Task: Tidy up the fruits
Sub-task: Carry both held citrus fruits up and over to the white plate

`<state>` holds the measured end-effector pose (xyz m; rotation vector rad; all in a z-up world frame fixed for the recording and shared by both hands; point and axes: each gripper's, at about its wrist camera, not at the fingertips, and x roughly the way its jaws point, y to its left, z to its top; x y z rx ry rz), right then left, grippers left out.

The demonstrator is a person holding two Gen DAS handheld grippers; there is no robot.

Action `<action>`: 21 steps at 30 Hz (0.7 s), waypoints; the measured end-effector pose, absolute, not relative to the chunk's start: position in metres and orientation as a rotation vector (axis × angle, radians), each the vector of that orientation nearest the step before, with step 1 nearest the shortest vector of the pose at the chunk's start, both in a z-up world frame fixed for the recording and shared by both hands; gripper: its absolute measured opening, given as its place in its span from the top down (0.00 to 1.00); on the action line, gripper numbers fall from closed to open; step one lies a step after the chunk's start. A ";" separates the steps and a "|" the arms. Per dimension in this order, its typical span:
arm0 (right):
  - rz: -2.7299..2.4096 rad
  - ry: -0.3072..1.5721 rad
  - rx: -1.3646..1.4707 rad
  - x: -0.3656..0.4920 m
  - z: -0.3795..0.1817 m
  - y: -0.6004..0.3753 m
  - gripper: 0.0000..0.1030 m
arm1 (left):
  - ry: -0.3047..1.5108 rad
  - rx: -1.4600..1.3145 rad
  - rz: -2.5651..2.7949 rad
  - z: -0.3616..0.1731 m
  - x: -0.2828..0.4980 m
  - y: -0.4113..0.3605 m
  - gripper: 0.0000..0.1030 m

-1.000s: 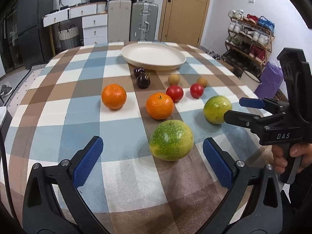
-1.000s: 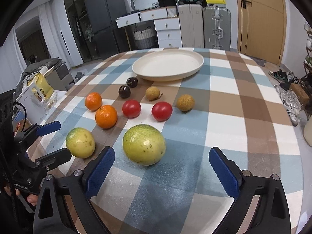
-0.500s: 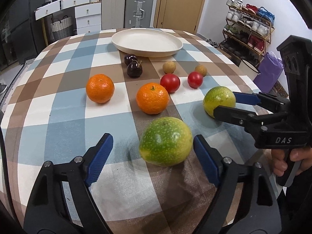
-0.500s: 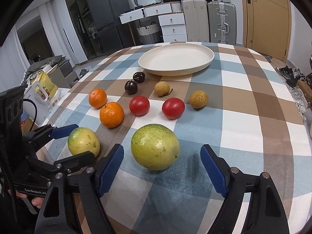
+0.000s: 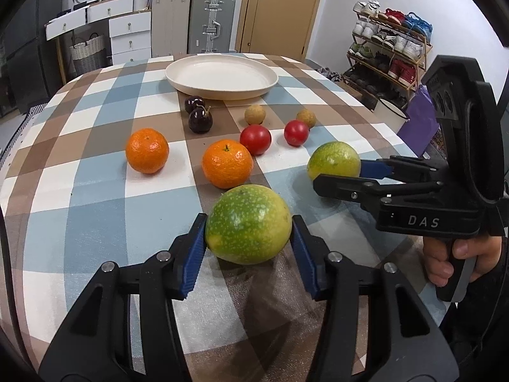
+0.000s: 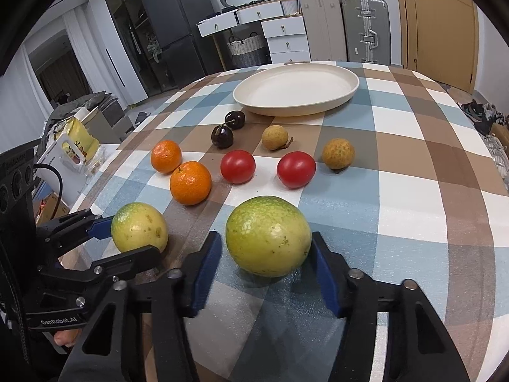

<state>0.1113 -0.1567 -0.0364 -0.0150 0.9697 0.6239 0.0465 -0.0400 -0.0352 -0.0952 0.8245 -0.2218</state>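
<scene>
Two green-yellow passion fruits lie at the near edge of the checked table. My left gripper (image 5: pixel 248 238) is shut on one passion fruit (image 5: pixel 248 224), both blue pads touching its sides. My right gripper (image 6: pixel 265 254) is shut on the other passion fruit (image 6: pixel 268 235), which also shows in the left wrist view (image 5: pixel 334 160). The left gripper's fruit shows in the right wrist view (image 6: pixel 139 230). Further back lie two oranges (image 5: pixel 147 150) (image 5: pixel 227 164), two red tomatoes (image 5: pixel 255 139), two dark cherries (image 5: pixel 199 120) and two tan longans (image 5: pixel 254 114). An empty cream plate (image 5: pixel 254 90) stands at the far side.
The checked tablecloth (image 5: pixel 79 191) covers a round table. Behind it stand suitcases (image 5: pixel 213 22), white drawers (image 5: pixel 130 38) and a door. A shoe rack (image 5: pixel 388 51) and a purple bag stand to the right. A fridge (image 6: pixel 171 31) and floor clutter are to the left.
Both grippers moved forward around the passion fruits and closed from wide open until the pads met the fruit sides. The other fruits have not moved.
</scene>
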 end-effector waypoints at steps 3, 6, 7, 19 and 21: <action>0.630 0.965 -0.017 0.110 -0.037 -0.157 0.50 | 0.811 -0.108 -0.215 -0.032 0.045 -0.036 0.53; 0.637 0.960 -0.008 0.110 -0.036 -0.157 0.50 | 0.799 -0.111 -0.203 -0.029 0.044 -0.032 0.53; 0.641 0.954 -0.005 0.110 -0.035 -0.158 0.50 | 0.793 -0.112 -0.199 -0.028 0.043 -0.031 0.53; 0.649 0.907 0.019 0.108 -0.020 -0.168 0.50 | 0.742 -0.123 -0.139 -0.010 0.041 -0.015 0.53; 0.654 0.895 0.017 0.107 -0.016 -0.170 0.50 | 0.732 -0.121 -0.131 -0.005 0.042 -0.013 0.53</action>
